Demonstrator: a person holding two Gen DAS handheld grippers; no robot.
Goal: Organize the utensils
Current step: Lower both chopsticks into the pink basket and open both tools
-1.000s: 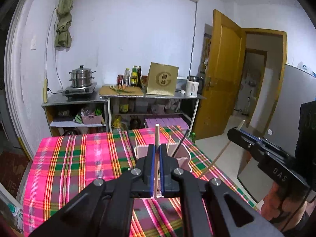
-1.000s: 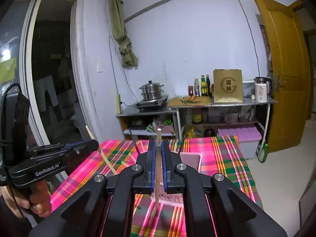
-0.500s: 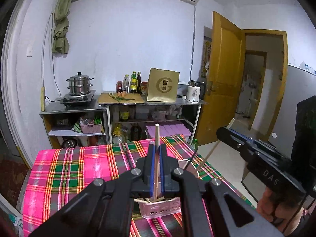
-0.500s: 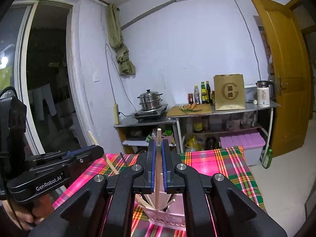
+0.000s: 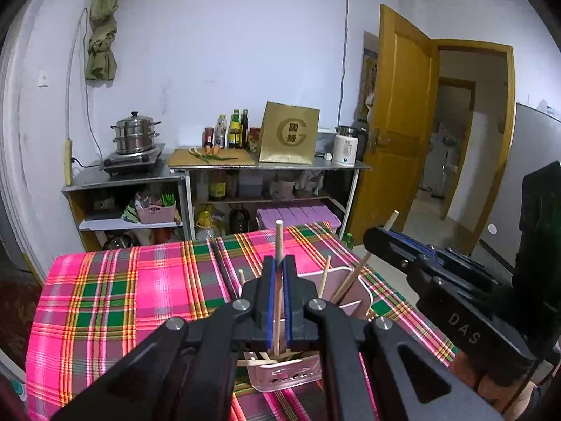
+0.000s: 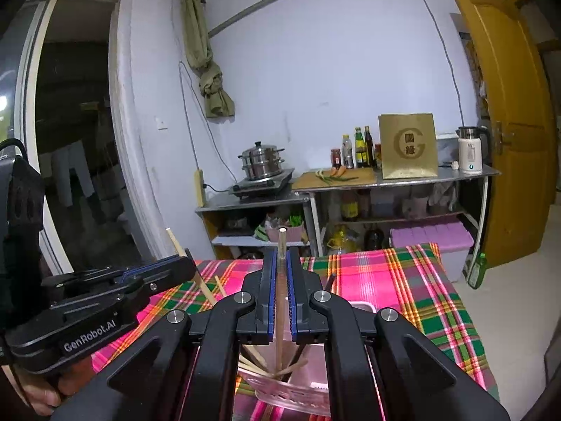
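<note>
Left gripper (image 5: 279, 280) and right gripper (image 6: 280, 277) each clamp one upright chopstick (image 5: 278, 242) directly above pink holder (image 5: 354, 291)

Smooth wooden chopstick (image 5: 278, 245), pink plastic holder (image 5: 350, 280), plaid cloth tablecloth (image 5: 122, 291).

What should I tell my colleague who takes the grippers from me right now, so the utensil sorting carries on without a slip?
Left gripper: shut on a wooden chopstick, held upright, lower tip over the pink utensil holder.
Right gripper: shut on a second chopstick, also upright, its lower end over the same holder.
Holder: stands on the plaid tablecloth, with several chopsticks leaning inside it.
Done: some chopsticks are in the holder; two more are gripped above it.
Left: lower both sticks into the holder, then open the jaws. Whether other utensils remain outside it cannot be seen.
</note>
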